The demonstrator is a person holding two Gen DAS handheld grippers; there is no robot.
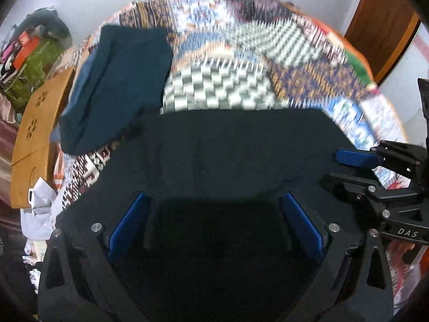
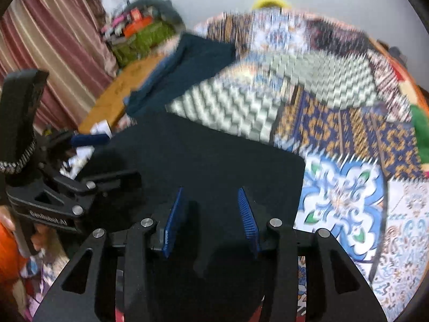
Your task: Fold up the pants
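Note:
Black pants (image 1: 236, 145) lie folded flat on the patterned bedspread (image 1: 241, 53), also in the right wrist view (image 2: 203, 158). My left gripper (image 1: 214, 209) hovers over their near part, its blue fingers (image 1: 128, 225) wide apart and empty. My right gripper (image 2: 210, 209) is open over the same cloth, nothing between its blue pads (image 2: 248, 217). The right gripper shows at the right in the left wrist view (image 1: 356, 161); the left gripper shows at the left in the right wrist view (image 2: 91, 155).
A folded teal garment (image 1: 120, 86) lies on the bed's far left, also in the right view (image 2: 185, 67). A wooden headboard (image 1: 37, 134) and a cluttered pile (image 1: 29, 61) stand left. A wooden door (image 1: 386, 24) is at the right.

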